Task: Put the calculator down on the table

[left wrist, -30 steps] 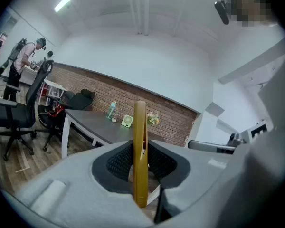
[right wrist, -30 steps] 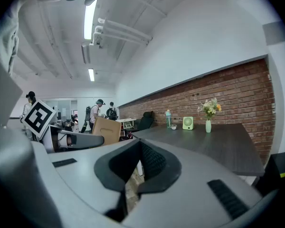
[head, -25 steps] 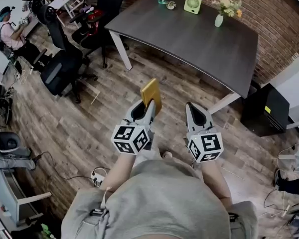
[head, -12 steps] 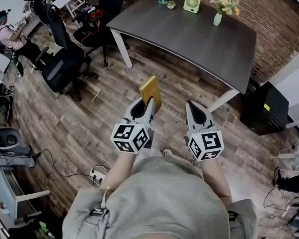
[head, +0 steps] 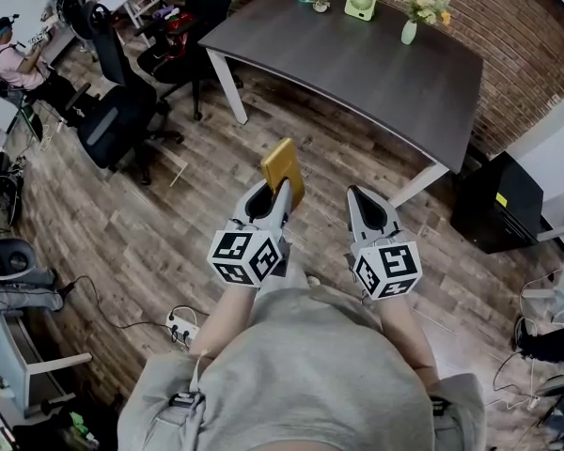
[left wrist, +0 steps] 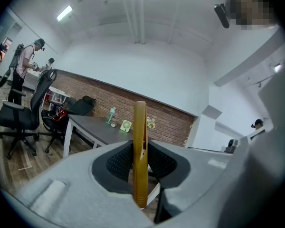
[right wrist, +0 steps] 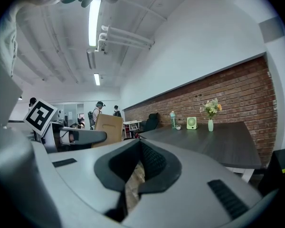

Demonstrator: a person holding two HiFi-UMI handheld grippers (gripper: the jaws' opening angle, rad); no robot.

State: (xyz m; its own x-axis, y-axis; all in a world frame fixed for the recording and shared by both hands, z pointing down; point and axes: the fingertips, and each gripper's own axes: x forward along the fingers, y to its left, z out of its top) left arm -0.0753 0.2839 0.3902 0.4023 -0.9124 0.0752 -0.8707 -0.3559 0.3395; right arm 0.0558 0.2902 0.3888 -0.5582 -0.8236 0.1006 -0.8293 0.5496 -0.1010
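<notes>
Hardly anything's shifted since a second ago, both grippers just drifted a touch forward over the wood floor [head: 169,242]. Left gripper [head: 279,194] is clamped on the gold calculator [head: 284,169], which stands upright on its edge between the jaws, up in the air and well short of the dark table [head: 376,73]. Right gripper [head: 356,195] is closed with nothing in it, just beside the left one. A green fan [head: 361,3] and flower vase [head: 409,32] sit at the table's far edge

Left tongs [head: 280,193] clamp gold calculator [head: 284,167] upright; table [head: 357,64] ahead.
</notes>
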